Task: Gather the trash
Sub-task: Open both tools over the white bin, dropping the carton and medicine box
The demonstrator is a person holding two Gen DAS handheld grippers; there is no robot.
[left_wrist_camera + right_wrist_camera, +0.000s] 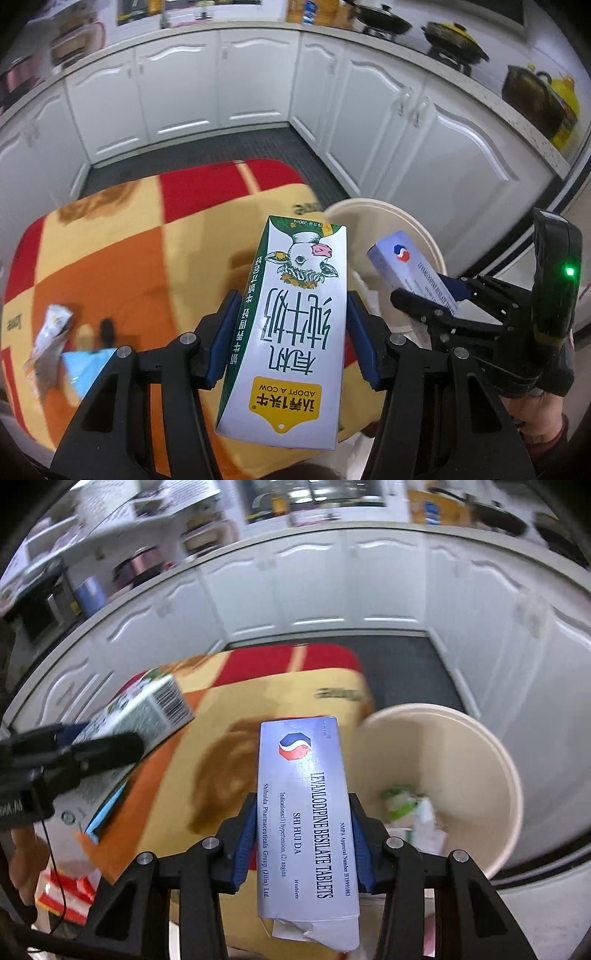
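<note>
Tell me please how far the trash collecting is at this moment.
Done: the round cream bin already holds some crumpled green-and-white wrappers. In hand: the left gripper grips a white-and-green milk carton, the right gripper a pale blue tablet box, neither dropped yet. Left: a crumpled white wrapper and a light blue flat item on the orange-red checked cloth.
</note>
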